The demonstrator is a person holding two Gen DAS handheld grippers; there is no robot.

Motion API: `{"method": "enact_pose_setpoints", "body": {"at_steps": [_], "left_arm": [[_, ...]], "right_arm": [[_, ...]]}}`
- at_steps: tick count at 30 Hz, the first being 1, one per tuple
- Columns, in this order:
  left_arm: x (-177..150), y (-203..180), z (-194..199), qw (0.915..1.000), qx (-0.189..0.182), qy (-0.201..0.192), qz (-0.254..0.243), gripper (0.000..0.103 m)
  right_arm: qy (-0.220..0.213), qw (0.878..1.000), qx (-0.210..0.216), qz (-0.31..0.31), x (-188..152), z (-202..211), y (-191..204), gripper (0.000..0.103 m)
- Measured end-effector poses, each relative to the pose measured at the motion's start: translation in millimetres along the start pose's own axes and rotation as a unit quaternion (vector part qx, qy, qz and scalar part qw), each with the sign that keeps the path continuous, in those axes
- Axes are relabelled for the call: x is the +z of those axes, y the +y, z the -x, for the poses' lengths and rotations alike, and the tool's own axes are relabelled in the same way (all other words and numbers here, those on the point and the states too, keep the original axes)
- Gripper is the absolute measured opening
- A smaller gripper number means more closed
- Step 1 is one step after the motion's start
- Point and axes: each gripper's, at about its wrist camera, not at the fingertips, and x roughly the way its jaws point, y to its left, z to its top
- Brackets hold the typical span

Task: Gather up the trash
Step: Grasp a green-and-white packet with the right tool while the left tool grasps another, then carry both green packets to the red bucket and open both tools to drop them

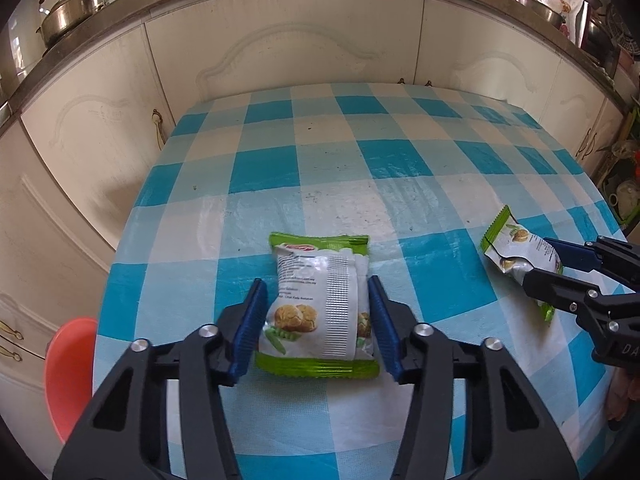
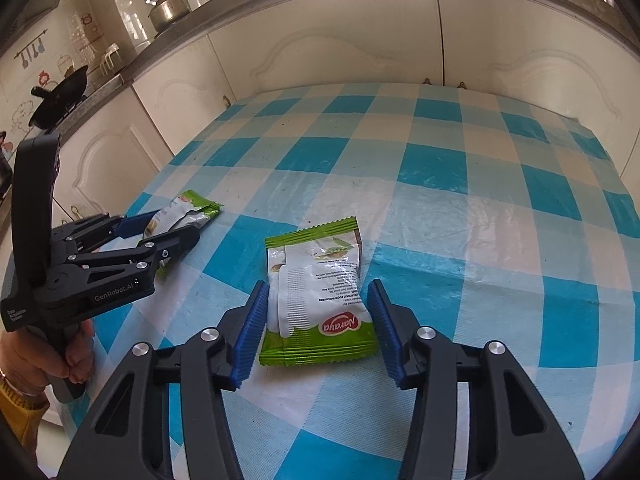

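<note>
Both grippers, left gripper [image 1: 318, 322] and right gripper [image 2: 316, 326], straddle flat snack wrappers [image 1: 320, 304] [image 2: 318, 292], pads barely touching, so closing may buckle the slick film and let it slip.

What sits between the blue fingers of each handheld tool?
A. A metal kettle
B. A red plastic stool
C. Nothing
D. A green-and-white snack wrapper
D: in each wrist view a snack wrapper lies on the checked tablecloth between that tool's fingers.

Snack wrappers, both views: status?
Left hand-held gripper astride one snack wrapper; right hand-held gripper astride the other snack wrapper. Both wrappers flat on checked tablecloth. Nothing blocking.
</note>
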Motion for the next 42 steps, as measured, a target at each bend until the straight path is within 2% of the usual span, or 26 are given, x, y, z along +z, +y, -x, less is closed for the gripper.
{"method": "enact_pose_setpoints", "body": {"at_steps": [5, 21, 31, 42], "left_arm": [[-1, 2, 2, 0.9999, -0.002, -0.003, 0.014, 0.048], [-12, 12, 28, 0.9982, -0.025, -0.025, 0.049, 0.045], [-24, 23, 62, 0.9955, -0.041, -0.053, 0.066, 0.045], [-41, 58, 84, 0.9931, -0.022, -0.067, 0.094, 0.045]], "right_arm": [[-0.004, 1.000, 0.012, -0.014, 0, 1, -5, 0.047], [-0.029, 0.993, 0.094, -0.069, -1, 9, -29, 0.043], [-0.055, 0.990, 0.102, -0.078, -2, 19, -33, 0.043], [-0.076, 0.989, 0.084, -0.096, -4, 26, -41, 0.043]]}}
